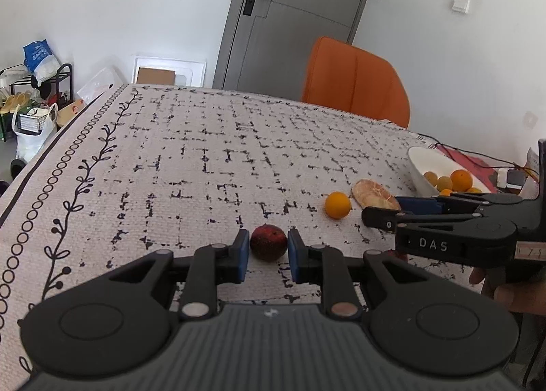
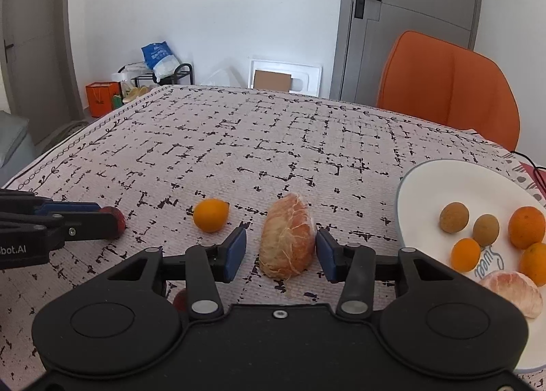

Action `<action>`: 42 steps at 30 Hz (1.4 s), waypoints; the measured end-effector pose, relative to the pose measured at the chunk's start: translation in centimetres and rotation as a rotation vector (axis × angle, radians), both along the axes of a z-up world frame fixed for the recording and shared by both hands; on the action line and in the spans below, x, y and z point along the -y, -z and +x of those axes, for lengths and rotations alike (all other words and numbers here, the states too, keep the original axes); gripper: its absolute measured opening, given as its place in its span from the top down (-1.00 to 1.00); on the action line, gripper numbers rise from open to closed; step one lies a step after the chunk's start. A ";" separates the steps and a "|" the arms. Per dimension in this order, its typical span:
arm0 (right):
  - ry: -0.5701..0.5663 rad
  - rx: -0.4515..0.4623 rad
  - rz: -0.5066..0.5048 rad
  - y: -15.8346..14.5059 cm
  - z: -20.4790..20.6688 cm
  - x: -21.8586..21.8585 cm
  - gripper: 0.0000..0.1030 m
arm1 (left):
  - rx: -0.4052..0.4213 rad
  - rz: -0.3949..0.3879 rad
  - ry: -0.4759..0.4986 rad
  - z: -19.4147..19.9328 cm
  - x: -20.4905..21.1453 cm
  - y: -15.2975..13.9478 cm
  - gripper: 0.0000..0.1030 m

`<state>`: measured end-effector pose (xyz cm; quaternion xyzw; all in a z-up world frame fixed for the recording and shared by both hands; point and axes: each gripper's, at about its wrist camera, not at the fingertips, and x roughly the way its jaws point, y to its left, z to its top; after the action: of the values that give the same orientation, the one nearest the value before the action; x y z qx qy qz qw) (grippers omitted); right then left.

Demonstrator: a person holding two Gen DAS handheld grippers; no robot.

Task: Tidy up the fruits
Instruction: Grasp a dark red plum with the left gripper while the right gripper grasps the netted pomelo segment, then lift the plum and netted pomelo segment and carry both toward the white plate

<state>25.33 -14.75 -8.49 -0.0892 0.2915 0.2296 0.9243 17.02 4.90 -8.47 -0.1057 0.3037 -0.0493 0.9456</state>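
white walls and a grey door (image 2: 409,25) stand behind a table covered by a pale cloth (image 1: 204,158) printed with broken black lines, with an orange chair (image 2: 450,83) at its far side. on the cloth the left gripper (image 1: 268,251) has its blue pads closed in on a dark red round fruit (image 1: 268,242), which sits on the table between the tips; the pads look pressed against its sides. from the right wrist view the same gripper (image 2: 112,220) comes in from the left edge with the red fruit (image 2: 117,217) at its tip. the right gripper (image 2: 281,251) straddles a peeled citrus segment (image 2: 288,237) lying on the cloth; its right pad is at the segment's edge, the left pad stands a little apart from it, so the claw is loose around it and not gripping. a small orange (image 2: 211,214) rests on the cloth to the left of the segment, apart from both grippers. at the right edge of the table a white bowl (image 2: 443,179) holds several small oranges (image 2: 527,227), two brownish round fruits (image 2: 454,217) and another peeled segment (image 2: 515,292). part of a hand (image 1: 505,292) shows behind the right gripper (image 1: 382,211) in the left wrist view. beyond the table a shoe rack (image 1: 41,90) with bags stands by the wall
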 end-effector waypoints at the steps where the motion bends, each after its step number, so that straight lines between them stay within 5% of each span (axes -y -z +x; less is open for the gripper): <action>1: 0.000 -0.003 0.001 0.0 0.2 0.0 0.11 | -0.001 0.003 0.000 0.0 0.1 0.1 0.58; 20: -0.019 -0.011 0.103 -1.9 -1.1 3.2 0.59 | 0.034 0.067 0.009 -1.0 1.9 -3.2 0.58; 42: -0.060 -0.070 0.155 -0.6 -4.0 6.5 0.53 | 0.057 0.086 0.076 -1.0 5.7 -4.1 0.58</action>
<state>21.28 -21.22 -7.85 -0.0179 0.3019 0.2819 0.9105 15.97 -0.85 -4.34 -0.0517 0.2821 -0.0750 0.9550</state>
